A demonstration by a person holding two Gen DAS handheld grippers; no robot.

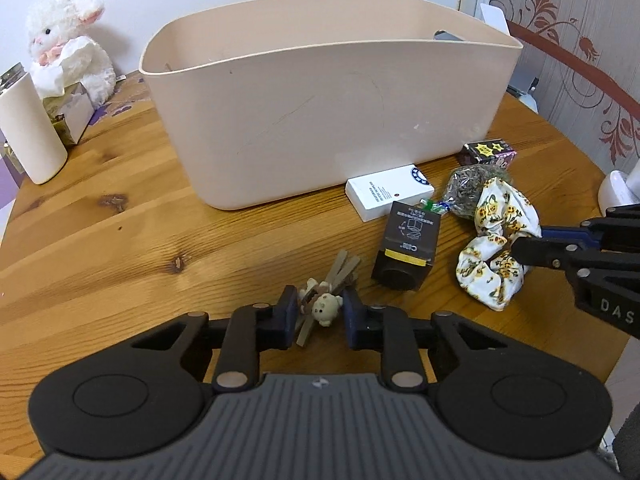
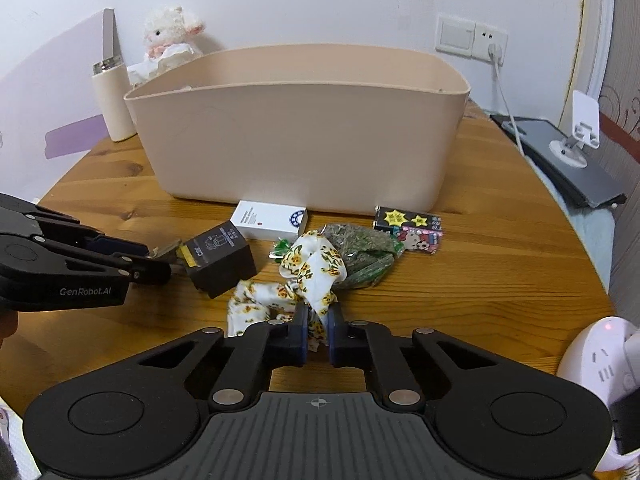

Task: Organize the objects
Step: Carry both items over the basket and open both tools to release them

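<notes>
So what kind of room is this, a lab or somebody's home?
Most likely a home. A wooden table stands against a wall with a light switch, a plush lamb sits at the back, and patterned wallpaper covers one side.

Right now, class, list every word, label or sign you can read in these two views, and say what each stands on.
"GenRobot.AI": side of the left gripper.
"DAS", cut off by the picture's edge: body of the right gripper.
White box: round blue emblem and printed lines, too small to read.
Dark box: white diagram and small print, unreadable.
Cartoon-printed box: yellow star labels, characters too blurred to read.
</notes>
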